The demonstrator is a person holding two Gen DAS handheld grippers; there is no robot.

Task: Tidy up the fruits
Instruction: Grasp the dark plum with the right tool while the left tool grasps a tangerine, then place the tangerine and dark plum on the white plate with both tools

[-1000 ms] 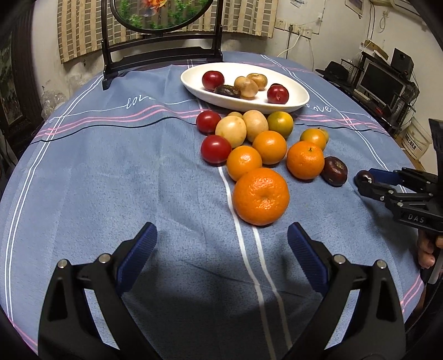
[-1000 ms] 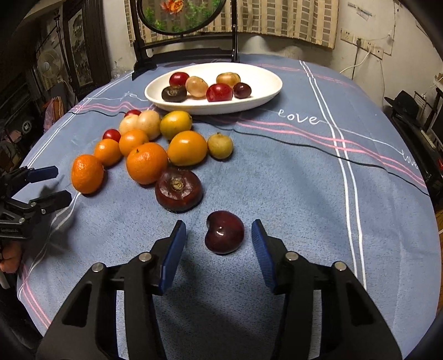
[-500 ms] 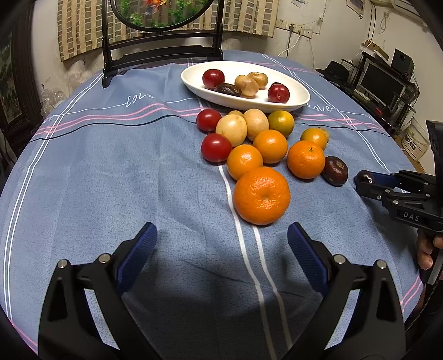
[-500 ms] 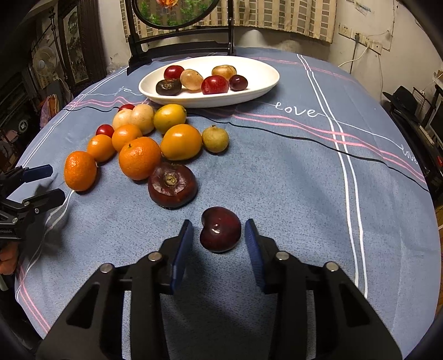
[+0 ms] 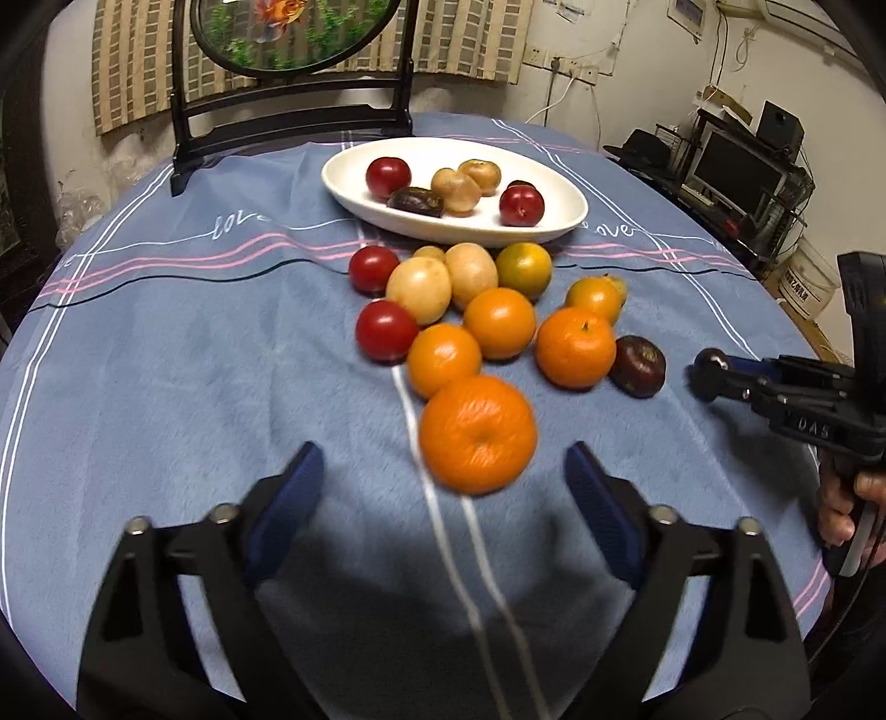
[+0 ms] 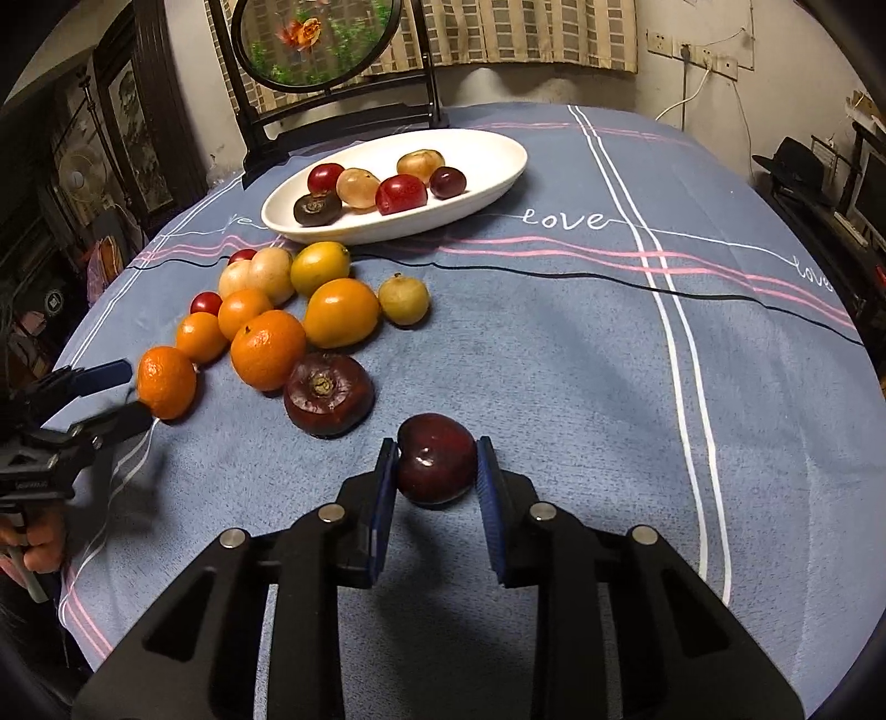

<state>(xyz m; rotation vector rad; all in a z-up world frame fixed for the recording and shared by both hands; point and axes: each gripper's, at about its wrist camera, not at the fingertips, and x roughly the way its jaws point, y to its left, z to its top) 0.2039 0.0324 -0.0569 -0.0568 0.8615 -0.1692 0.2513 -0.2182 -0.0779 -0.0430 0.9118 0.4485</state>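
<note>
My right gripper is shut on a dark red cherry-like fruit resting on the blue tablecloth; it also shows side-on in the left wrist view. My left gripper is open, its jaws on either side of and just short of a large orange. It also shows in the right wrist view beside that orange. A white oval plate at the back holds several small fruits. A cluster of oranges, red and yellow fruits lies in front of it.
A dark brown round fruit lies just left of my right gripper. A black stand with a round mirror is behind the plate. Shelves with electronics stand beyond the table's right edge.
My right gripper has moved forward and closed on the dark red fruit. My left gripper has moved closer to the large orange, still open.
</note>
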